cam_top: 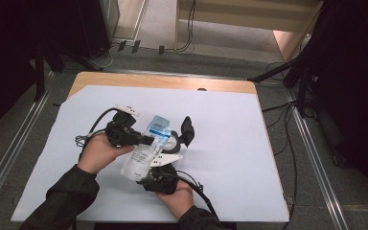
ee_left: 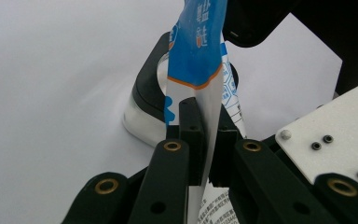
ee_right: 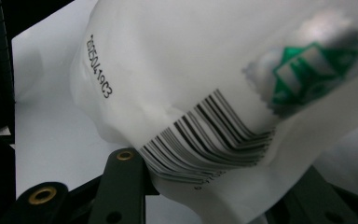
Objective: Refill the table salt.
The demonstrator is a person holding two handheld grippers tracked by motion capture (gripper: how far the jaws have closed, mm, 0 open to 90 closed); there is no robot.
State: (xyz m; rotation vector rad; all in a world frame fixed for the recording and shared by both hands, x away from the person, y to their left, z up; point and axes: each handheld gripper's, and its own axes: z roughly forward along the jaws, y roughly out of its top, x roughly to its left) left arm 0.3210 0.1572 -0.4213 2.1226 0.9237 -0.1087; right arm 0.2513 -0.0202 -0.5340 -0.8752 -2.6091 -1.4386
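Observation:
A white pouch (cam_top: 143, 152) with a blue printed top is held tilted over the white sheet (cam_top: 230, 143), between both grippers. My left gripper (cam_top: 146, 140) comes in from the left and is shut on the pouch's thin edge (ee_left: 198, 51) just below the blue band; its pads (ee_left: 191, 135) press the film flat. My right gripper (cam_top: 149, 176) is shut on the pouch's bulging lower end, where a barcode (ee_right: 205, 140) shows between the jaws. Under the pouch's top stands a small shiny container with a black rim (cam_top: 174, 142) (ee_left: 142, 109), and a black flap (cam_top: 188, 129) stands up beside it.
The white sheet covers a wooden table (cam_top: 163, 81), with free room to the left, right and rear of the hands. Cables (cam_top: 287, 139) trail on the floor to the right, and dark stand legs (cam_top: 278, 72) stand beyond the table's back corners.

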